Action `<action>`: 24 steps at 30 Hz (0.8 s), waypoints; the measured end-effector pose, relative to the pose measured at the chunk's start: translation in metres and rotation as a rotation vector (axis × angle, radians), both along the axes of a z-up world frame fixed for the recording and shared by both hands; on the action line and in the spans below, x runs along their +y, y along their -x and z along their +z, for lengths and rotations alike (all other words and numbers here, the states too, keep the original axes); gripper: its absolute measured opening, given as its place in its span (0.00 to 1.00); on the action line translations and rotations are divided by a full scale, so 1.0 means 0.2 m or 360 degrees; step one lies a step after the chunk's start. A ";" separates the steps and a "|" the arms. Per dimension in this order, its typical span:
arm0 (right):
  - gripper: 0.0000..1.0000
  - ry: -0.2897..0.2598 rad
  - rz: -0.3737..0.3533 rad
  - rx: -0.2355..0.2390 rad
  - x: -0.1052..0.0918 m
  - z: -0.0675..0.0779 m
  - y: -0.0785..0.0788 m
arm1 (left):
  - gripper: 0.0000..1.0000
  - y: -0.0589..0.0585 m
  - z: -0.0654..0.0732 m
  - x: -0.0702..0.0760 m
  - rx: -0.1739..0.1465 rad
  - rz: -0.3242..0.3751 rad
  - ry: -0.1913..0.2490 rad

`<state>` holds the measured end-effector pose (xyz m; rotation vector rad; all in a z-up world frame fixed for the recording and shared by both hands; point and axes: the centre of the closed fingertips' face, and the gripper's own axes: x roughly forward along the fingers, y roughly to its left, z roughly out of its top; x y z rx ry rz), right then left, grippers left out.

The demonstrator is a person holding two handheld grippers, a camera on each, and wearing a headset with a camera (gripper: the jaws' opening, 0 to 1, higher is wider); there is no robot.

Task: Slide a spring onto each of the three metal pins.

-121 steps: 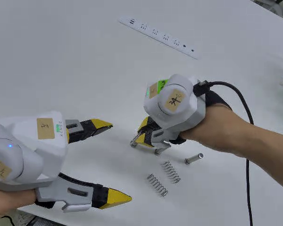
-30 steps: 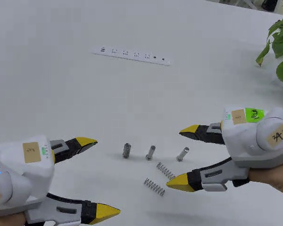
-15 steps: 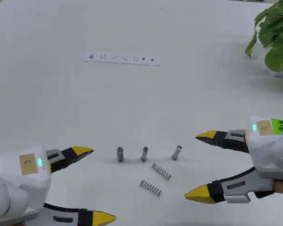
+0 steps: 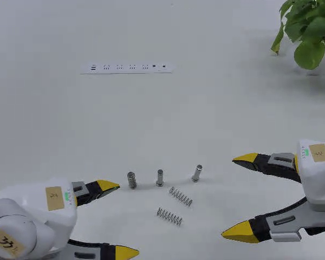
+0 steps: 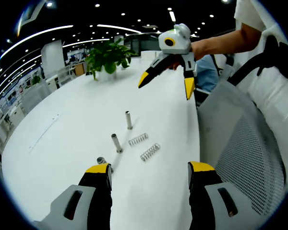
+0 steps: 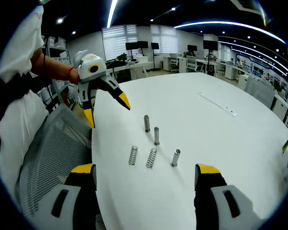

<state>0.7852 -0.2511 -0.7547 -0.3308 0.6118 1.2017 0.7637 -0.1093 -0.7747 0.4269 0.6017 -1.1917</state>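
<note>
The head view looks down on the white table (image 4: 151, 119) from its near edge. Each gripper view sits low (close over the tabletop), facing the other across it; all three share the pins (image 4: 160, 177) and loose springs (image 4: 180, 196).

Lower centre: spring-wrapped left pin (image 4: 131, 180), bare middle pin (image 4: 160, 177) and right pin (image 4: 197, 173) stand; upper spring (image 4: 180, 196), lower spring (image 4: 169, 216) lie beneath.

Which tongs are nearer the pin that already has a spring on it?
Left. The left tongs sit right beside the spring-fitted pin, upper tip almost level with it; the right tongs are well off on its other side, beyond the bare end pin.
</note>
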 end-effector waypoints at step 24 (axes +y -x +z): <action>0.85 0.0000 -0.0071 0.0048 -0.08 -0.05 0.02 | 0.24 -0.10 -0.36 -0.25 -0.0052 -0.0405 -0.0296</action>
